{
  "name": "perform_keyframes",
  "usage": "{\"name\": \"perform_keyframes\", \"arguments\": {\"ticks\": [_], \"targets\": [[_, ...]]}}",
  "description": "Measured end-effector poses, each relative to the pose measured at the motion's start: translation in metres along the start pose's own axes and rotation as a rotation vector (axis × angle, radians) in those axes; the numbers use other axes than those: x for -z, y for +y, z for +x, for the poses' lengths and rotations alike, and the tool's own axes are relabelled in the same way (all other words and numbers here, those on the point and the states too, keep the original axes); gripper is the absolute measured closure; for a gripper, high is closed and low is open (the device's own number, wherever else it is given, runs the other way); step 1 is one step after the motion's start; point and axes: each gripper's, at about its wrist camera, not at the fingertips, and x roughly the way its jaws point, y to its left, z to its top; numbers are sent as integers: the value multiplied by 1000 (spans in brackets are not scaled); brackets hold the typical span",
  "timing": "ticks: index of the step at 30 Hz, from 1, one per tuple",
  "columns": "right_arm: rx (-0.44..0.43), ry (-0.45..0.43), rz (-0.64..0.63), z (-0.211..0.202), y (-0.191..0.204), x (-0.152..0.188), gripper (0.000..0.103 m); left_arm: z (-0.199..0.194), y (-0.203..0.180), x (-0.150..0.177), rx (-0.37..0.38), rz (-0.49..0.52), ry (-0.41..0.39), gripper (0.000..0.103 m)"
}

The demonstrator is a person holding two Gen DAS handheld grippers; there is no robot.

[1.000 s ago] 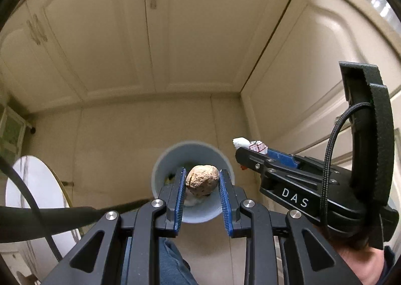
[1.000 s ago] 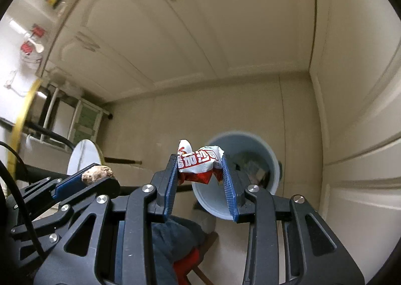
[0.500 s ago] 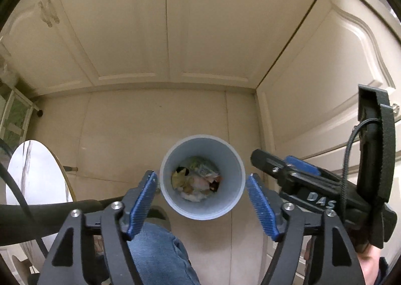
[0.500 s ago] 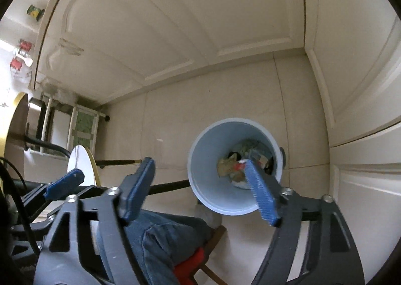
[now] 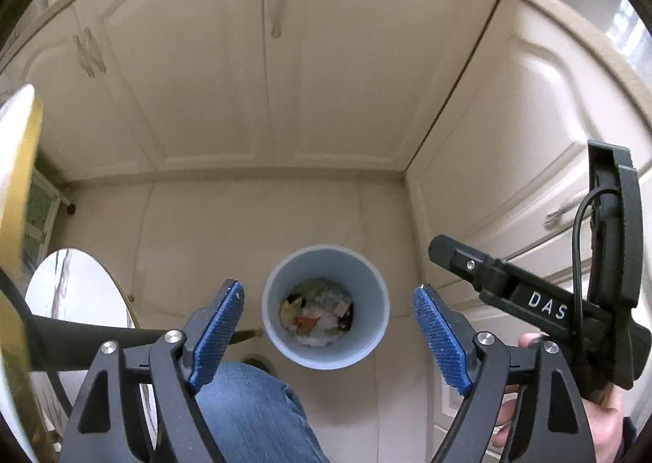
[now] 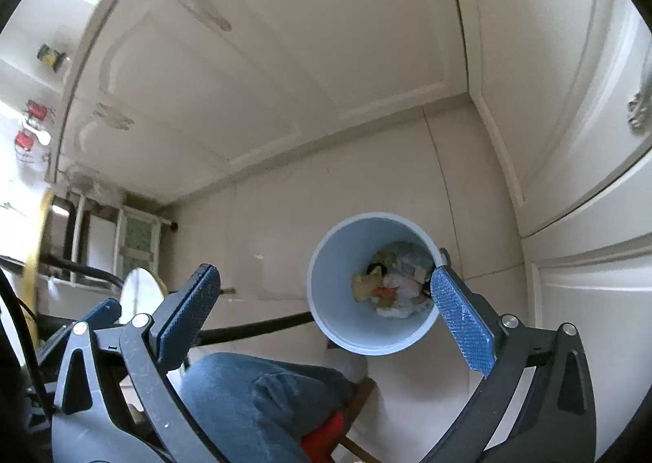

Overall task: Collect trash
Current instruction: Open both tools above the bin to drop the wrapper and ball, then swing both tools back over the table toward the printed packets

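Pale-blue bin (image 5: 326,306) sits at twelve o'clock of us, trash (image 5: 316,314) inside; our left gripper (image 5: 328,334) and right gripper (image 6: 326,316) have just been opening, jaws apart and empty.

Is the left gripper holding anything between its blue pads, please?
No, the left gripper stands open with nothing between its blue pads; only the grey round bin shows beyond them.

White letters "DAS" stand on the right claw (image 5: 452,255).
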Motion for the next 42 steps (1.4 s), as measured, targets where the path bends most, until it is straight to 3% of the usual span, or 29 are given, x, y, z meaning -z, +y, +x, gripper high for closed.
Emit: {"name": "perform_keyframes", "arguments": {"ticks": [6,13,19,23,28,35,41,42], "targets": [[-41,-121,-13,-57,24,-7,0,-62,5,25,88,38,-113,18],[-117,-268,-112,-134,90,-5,0,-159,34,55,85,14,-320,9],[-182,-328,-260,-173,171,9,0,-238,87,102,-34,-78,-486,5],[-232,-331,-369,-181,233,30,0,-279,131,144,-116,-164,-544,4],[-296,-314,-515,-179,317,67,0,-313,175,194,-226,-286,-581,3],[-317,-278,-741,-156,416,137,0,-375,222,273,-366,-444,-575,2],[-312,-212,-879,-120,473,181,0,-396,237,297,-414,-521,-566,2],[-310,-203,-890,-115,476,185,0,-393,245,281,-417,-527,-565,2]]}}
